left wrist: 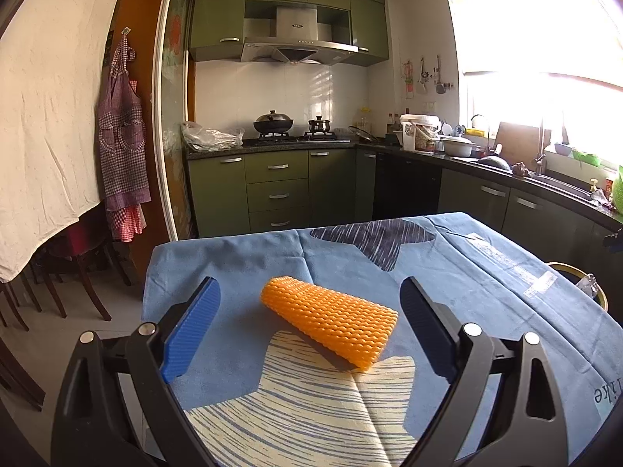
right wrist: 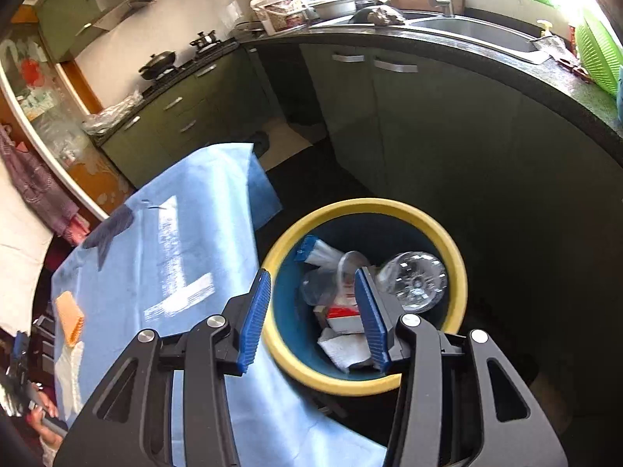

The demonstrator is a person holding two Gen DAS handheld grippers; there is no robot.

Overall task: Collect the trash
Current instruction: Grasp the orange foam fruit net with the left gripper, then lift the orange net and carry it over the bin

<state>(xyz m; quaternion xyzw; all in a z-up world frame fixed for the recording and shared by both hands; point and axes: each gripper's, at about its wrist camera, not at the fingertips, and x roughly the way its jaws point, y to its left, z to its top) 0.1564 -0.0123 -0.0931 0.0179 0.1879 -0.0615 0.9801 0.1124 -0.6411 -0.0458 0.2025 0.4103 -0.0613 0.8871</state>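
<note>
On the blue tablecloth (left wrist: 241, 272): orange foam net (left wrist: 329, 317) | green-cabinet kitchen | left gripper (left wrist: 311, 311) agape | right gripper (right wrist: 311, 303) agape, empty

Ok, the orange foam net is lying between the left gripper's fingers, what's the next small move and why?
Probably ease the left gripper forward and close on the orange foam net. Its jaws are open, the net lies loose on the blue tablecloth, apparently the only trash left there, and the right gripper hangs empty over the bin.
</note>
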